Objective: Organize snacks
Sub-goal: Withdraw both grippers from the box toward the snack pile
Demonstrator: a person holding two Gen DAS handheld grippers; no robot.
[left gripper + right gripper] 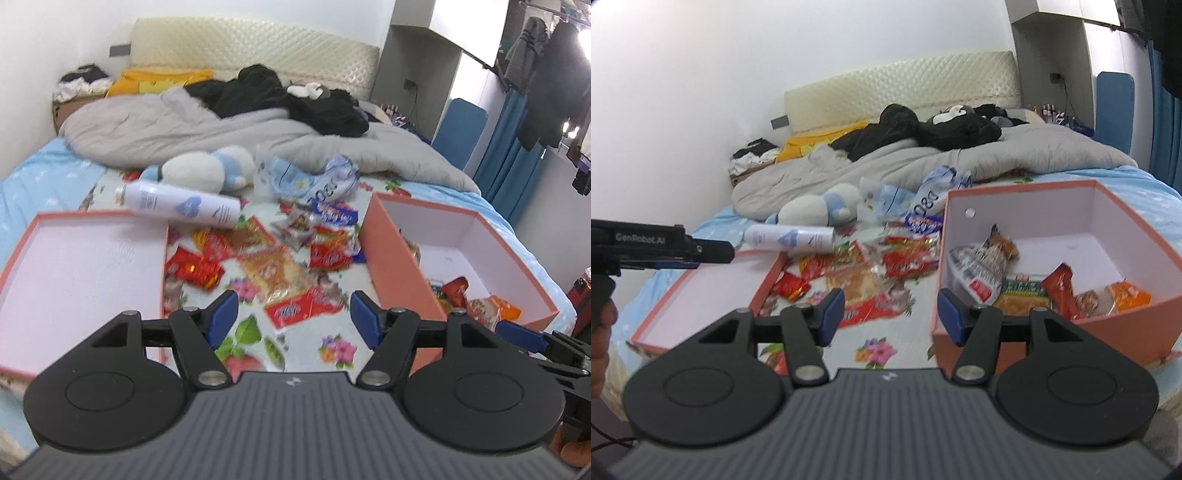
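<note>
From the left wrist, the left gripper [293, 317] hangs spread and empty over loose snack packets [280, 258] lying on the bed [44, 162] between the shallow lid [74, 266] and the deep pink box [399, 273]. From the right wrist, the right gripper [892, 314] is also spread and empty, its right finger just before the box's near-left corner, with several packets [1023, 291] already inside the box.

- Your snack pile [266, 258] beside the deep pink box [1027, 332] is smeared, so wrapper print can't be read.
- That box's near wall hides part of the packets inside [476, 299].
- The shallow lid [74, 273], left of the pile, gets cut off by the frame edge.
</note>
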